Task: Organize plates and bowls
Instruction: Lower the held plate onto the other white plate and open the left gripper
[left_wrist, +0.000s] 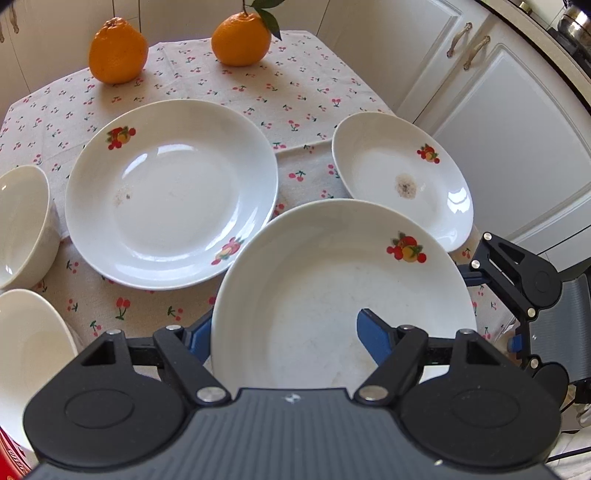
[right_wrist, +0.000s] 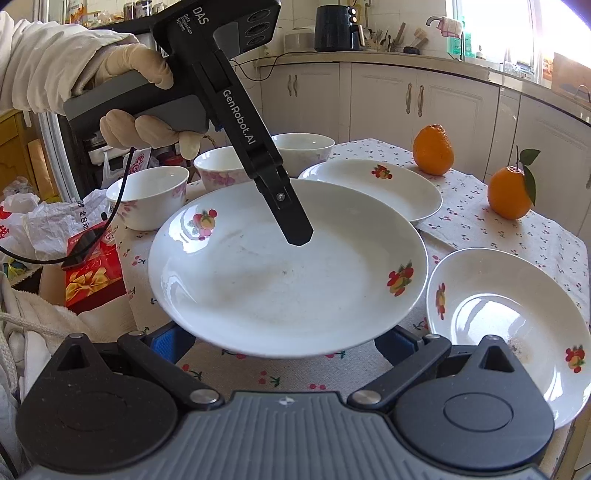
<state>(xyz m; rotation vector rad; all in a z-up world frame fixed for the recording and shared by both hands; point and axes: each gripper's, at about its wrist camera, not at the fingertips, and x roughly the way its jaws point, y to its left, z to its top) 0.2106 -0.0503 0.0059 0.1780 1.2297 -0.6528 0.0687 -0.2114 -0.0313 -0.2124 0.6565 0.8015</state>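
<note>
White kitchen cabinets (right_wrist: 380, 96) back a bench (left_wrist: 229, 81) under a cherry-print cloth. Left claw (left_wrist: 291, 332), partly closed, pinches the rim of a fruit-decorated white plate (left_wrist: 332, 280), one blue pad inside, one beneath, held off the cloth. Right claw (right_wrist: 284, 341) sits under that plate's near edge, jaws spread, gripping nothing. Beyond lie two more plates, three bowls (right_wrist: 147, 192) and two oranges (right_wrist: 432, 149).

A home kitchen, lived in.

White cabinet doors (right_wrist: 384, 96) line the far wall under a worktop (right_wrist: 369, 59) crowded with a black appliance (right_wrist: 338, 27) and utensils; nearer stands a small table in a cherry-print cloth (left_wrist: 258, 85), two oranges (left_wrist: 117, 51) on it.
</note>
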